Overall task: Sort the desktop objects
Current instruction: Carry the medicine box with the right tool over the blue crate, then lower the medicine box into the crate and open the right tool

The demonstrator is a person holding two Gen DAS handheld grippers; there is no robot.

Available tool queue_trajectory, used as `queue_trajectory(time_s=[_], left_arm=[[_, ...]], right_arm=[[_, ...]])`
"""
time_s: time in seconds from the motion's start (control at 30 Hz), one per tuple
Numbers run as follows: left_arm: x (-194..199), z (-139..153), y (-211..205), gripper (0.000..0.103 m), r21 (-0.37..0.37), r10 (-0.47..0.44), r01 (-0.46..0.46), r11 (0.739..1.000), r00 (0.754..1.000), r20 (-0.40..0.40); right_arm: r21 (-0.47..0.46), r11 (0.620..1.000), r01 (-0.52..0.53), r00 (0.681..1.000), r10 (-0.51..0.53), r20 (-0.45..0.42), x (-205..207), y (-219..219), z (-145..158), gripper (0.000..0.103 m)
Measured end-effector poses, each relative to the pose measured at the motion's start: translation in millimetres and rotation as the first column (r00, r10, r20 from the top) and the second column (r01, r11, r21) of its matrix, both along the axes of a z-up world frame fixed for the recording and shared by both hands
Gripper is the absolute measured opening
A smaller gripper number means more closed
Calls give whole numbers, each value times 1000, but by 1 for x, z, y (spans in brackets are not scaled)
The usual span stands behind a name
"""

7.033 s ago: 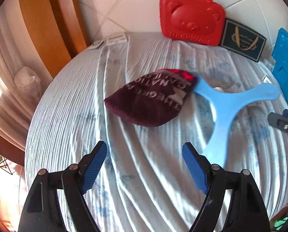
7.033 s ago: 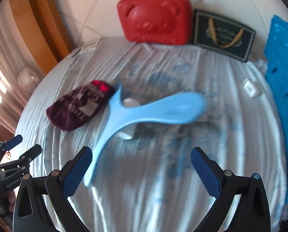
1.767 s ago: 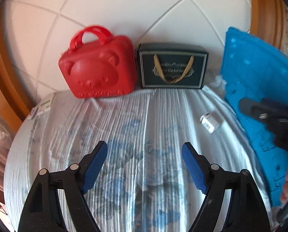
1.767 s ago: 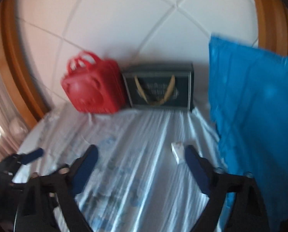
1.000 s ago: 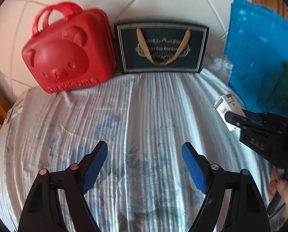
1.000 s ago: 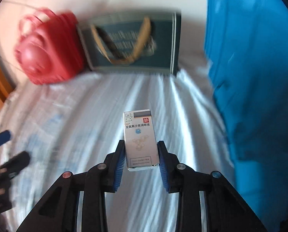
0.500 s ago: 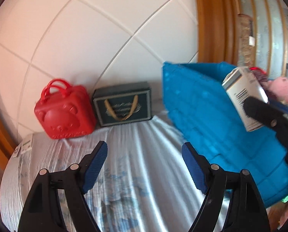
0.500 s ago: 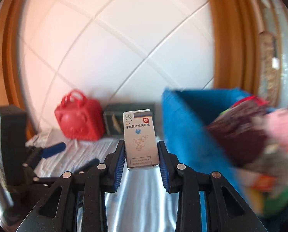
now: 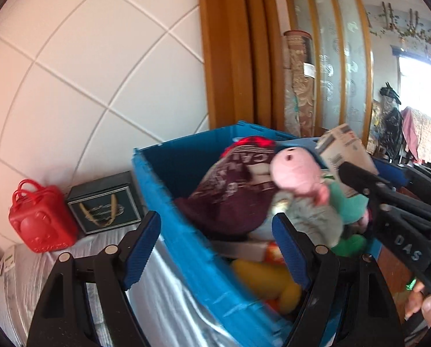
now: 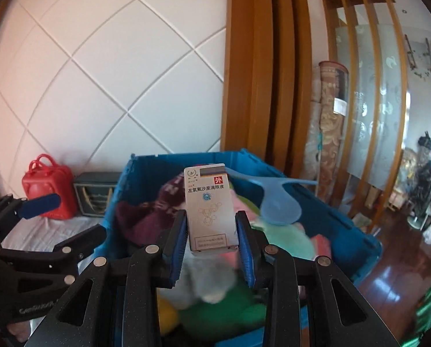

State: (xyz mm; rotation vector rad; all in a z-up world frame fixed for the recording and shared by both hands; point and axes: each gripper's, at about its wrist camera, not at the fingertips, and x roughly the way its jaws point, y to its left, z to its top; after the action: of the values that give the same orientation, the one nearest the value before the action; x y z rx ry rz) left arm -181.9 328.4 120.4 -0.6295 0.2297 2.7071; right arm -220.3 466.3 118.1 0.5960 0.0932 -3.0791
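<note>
Progress: Judging by the load in the blue crate [image 10: 325, 211], most of the sorting looks done; a maroon cap [image 9: 230, 190], a pink plush toy [image 9: 296, 173], a pale blue three-armed plastic piece [image 10: 276, 199] and other soft things, too blurred to name, are heaped inside it.

Step in hand: The small white box [image 10: 209, 208] is on its way to the crate and not yet let go; the drop appears to be what is left for this item.

Right gripper: The right gripper [image 10: 211, 245] pinches the box by its lower half, blue pads pressed flat on both narrow sides.

Where the box is: Upright, held in the air above the crate's near rim and over the heap; the left wrist view shows it [image 9: 345, 156] at the crate's far right side.

How the box looks: Narrow white carton, a grey band and a red square at the top, dark printed characters, a round blue emblem and faint hexagons below, a framed label at the foot; corners crisp, no dents.

Left gripper: The left gripper [image 9: 215, 248] is spread wide and holds nothing, poised over the crate's left wall.

Still on the table: By the tiled wall at the back edge of the cloth-covered table [image 9: 27, 283] stand a red bear-faced case [image 9: 39, 222] and a dark gift box [image 9: 105, 205] with a gold ribbon; whether these are to be sorted cannot be told.
</note>
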Motion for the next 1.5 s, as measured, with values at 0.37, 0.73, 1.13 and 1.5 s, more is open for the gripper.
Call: queue_trajectory(time_s=[0.37, 0.73, 1.13, 1.5], left_arm=[[-6, -14, 51, 79, -66, 38, -35, 997, 998, 41], [3, -17, 49, 85, -9, 54, -54, 999, 997, 47], [27, -18, 39, 92, 43, 101, -102, 994, 995, 26], [43, -23, 32, 92, 47, 85, -89, 995, 994, 73]], right_arm=[[-13, 998, -61, 995, 62, 81, -51, 51, -30, 41], [-71, 997, -26, 998, 29, 48, -17, 74, -27, 103], [-104, 994, 25, 996, -16, 90, 34, 88, -23, 103], [14, 997, 72, 984, -73, 160, 66, 65, -27, 103]])
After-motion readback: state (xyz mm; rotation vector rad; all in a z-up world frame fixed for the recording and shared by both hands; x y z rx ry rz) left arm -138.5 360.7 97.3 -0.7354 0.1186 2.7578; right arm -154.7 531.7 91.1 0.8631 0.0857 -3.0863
